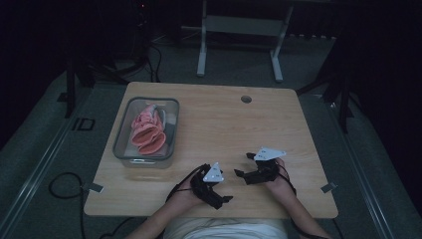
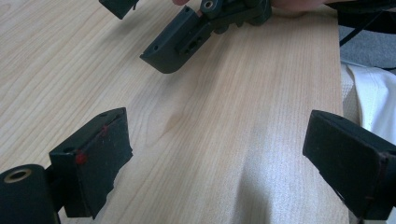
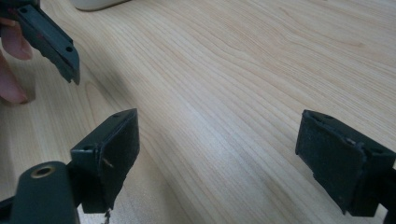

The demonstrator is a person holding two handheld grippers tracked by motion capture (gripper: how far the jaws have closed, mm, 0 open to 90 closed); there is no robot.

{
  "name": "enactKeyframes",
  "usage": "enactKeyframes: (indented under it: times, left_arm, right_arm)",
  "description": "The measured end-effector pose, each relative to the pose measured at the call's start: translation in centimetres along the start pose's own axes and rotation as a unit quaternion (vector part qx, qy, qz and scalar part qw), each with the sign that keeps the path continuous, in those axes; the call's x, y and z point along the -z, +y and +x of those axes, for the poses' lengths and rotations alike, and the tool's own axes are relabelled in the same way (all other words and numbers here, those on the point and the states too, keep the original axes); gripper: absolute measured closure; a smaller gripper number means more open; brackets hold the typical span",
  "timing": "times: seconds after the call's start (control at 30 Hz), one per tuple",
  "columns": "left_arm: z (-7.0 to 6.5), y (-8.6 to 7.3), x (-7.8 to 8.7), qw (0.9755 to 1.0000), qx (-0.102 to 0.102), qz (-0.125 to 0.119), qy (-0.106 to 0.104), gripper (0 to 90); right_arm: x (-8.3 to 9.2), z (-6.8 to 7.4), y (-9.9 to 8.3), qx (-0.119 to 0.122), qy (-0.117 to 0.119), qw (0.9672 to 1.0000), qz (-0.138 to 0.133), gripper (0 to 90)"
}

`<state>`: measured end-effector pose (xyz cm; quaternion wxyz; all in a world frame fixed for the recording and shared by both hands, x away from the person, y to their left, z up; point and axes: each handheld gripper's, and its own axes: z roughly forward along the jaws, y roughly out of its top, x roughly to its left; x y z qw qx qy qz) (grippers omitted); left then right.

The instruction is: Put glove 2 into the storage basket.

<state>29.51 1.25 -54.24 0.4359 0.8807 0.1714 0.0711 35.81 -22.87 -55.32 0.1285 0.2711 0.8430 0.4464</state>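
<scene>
On a light wooden table (image 1: 224,124), my left gripper (image 1: 224,190) sits near the front edge, held in a hand. It is open, and only bare wood lies between its jaws (image 2: 219,154). Just to its right my right gripper (image 1: 243,165) is also hand-held and open over bare wood (image 3: 224,154). The two grippers face each other, close but apart. One jaw of the right gripper (image 2: 187,37) appears at the top of the left gripper view. A jaw of the left gripper (image 3: 51,42) and the person's fingers (image 3: 11,70) sit at the upper left of the right gripper view.
A clear plastic bin (image 1: 124,130) on the table's left holds pink fabric items (image 1: 148,132). A round cable hole (image 1: 246,98) lies near the far edge. A metal frame stand (image 1: 239,30) rises behind the table, and cables (image 1: 64,189) trail on the floor at the left.
</scene>
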Motion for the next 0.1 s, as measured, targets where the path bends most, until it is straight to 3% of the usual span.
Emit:
enactKeyframes:
  times: [0.1]
  left_arm:
    - [0.03, -0.01, -0.04, 1.0, 0.001, 0.0, -0.003, 7.3]
  right_arm:
    - [-0.07, 0.01, -0.02, 0.002, -0.001, 1.0, 0.001, 13.7]
